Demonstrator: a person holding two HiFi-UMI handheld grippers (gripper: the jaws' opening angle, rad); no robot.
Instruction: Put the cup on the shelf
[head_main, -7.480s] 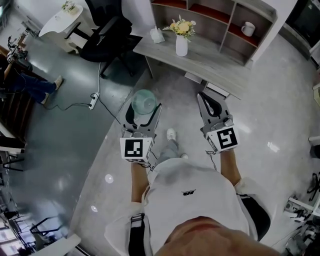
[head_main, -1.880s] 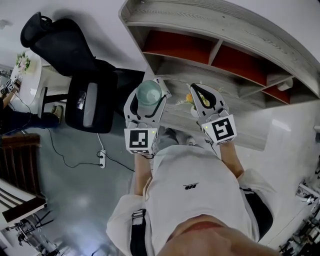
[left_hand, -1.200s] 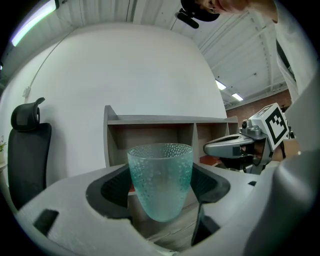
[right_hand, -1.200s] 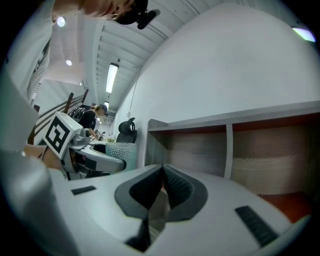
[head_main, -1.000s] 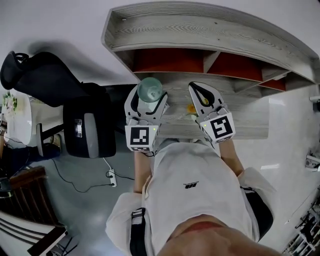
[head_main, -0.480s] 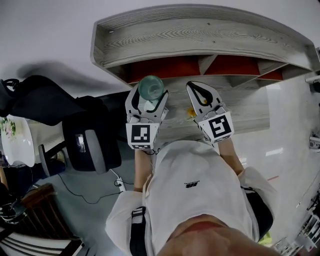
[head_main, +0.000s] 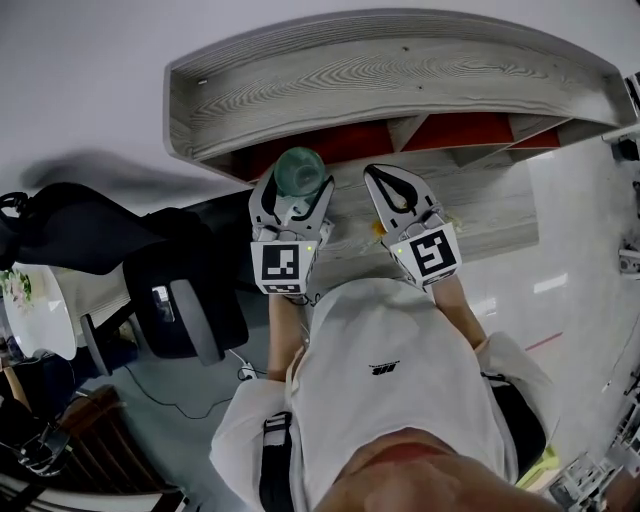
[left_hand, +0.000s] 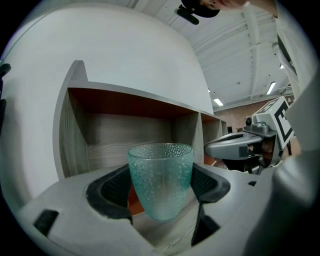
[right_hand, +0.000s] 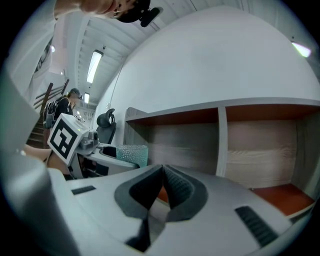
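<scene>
A teal dimpled glass cup (left_hand: 161, 179) stands upright between the jaws of my left gripper (left_hand: 161, 192), which is shut on it. From the head view the cup (head_main: 300, 172) sits at the front edge of the grey wooden shelf (head_main: 380, 75), just before its leftmost compartment with a red floor. In the left gripper view that compartment (left_hand: 127, 135) lies straight ahead and holds nothing. My right gripper (head_main: 398, 195) is beside the left one, shut and holding nothing; its pads meet in the right gripper view (right_hand: 162, 187). The cup (right_hand: 131, 154) shows there at left.
A grey desk top (head_main: 480, 215) runs under the shelf. A black office chair (head_main: 170, 300) stands to the left, near a white round table (head_main: 35, 310). More shelf compartments (right_hand: 260, 145) open to the right, divided by an upright panel (right_hand: 221, 140).
Since the earliest frame I have walked up to the shelf with the cup held in the left gripper. Over the last second both grippers have moved slightly closer to the shelf's left compartment.
</scene>
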